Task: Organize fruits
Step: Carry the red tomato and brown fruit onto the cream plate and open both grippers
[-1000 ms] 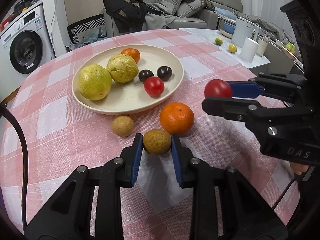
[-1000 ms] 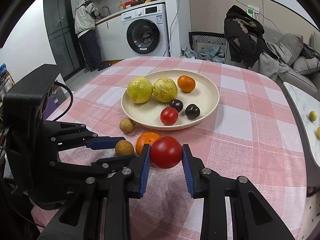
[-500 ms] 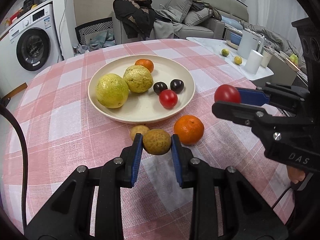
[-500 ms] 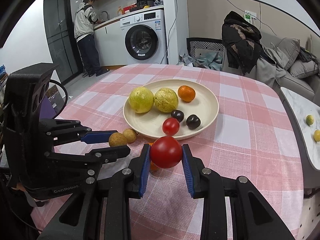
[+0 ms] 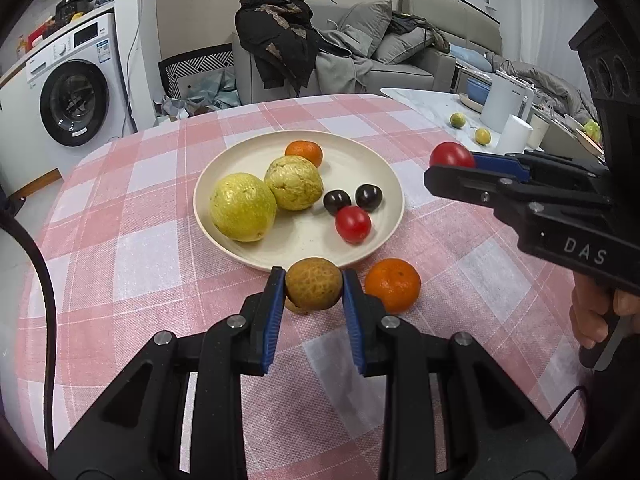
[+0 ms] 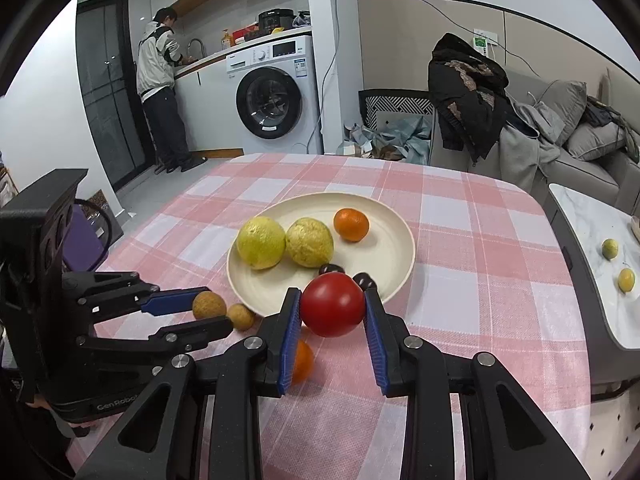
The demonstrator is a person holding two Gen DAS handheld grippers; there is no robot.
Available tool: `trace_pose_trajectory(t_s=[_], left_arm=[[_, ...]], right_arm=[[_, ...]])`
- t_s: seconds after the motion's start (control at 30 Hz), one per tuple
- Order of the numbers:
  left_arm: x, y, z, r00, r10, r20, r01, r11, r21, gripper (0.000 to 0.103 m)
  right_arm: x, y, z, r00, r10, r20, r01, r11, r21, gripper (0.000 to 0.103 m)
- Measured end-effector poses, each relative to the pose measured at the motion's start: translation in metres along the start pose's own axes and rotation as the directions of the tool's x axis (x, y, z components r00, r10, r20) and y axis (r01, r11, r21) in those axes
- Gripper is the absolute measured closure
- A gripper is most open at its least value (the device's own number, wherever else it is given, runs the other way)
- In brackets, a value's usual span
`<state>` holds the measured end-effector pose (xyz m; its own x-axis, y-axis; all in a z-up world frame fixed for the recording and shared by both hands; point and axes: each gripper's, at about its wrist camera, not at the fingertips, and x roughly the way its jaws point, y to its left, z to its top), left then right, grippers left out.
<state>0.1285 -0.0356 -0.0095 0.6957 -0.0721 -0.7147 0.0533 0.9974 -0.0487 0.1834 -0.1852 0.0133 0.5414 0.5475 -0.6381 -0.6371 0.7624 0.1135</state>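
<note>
our left gripper (image 5: 314, 290) pinches a brown fruit (image 5: 314, 289), our right gripper (image 6: 332, 306) a tomato (image 6: 332, 305). just ahead, the plate (image 5: 384, 176) holds six fruits. an orange (image 5: 393, 286) and another brown fruit (image 6: 240, 316) wait on the table (image 5: 140, 264).

Left claw (image 5: 314, 286): both blue-padded fingers (image 5: 275, 304) pressed against the sides of a brown fruit (image 5: 314, 285), claw held level and pointing forward. Right claw (image 6: 332, 306): fingers (image 6: 291, 328) closed on a red tomato (image 6: 332, 305), likewise level; seen from the left wrist view it reaches in from the right side (image 5: 452, 160). The person's right hand (image 5: 596, 312) wraps the handle below the black body.
</note>
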Motion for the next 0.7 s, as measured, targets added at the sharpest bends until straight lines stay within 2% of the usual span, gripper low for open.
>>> trace_pose_trajectory(t_s=[0.3,0.5,0.7], left_arm=[[0.002,0.013,0.010,1.000,0.007,0.008,-0.007,1.000,-0.009,0.077],[0.007,0.024,0.019,0.999,0.029,0.015,-0.028,0.999,-0.015,0.077],[0.010,0.033,0.030,0.999,0.044,0.029,-0.043,0.999,-0.025,0.077]], right_arm=[[0.008,-0.008,0.013,1.000,0.022,0.005,-0.022,0.998,0.062,0.071],[0.015,-0.001,0.020,1.000,0.014,0.002,-0.015,0.999,0.040,0.071],[0.031,-0.003,0.015,0.999,0.013,-0.044,-0.012,1.000,0.026,0.071]])
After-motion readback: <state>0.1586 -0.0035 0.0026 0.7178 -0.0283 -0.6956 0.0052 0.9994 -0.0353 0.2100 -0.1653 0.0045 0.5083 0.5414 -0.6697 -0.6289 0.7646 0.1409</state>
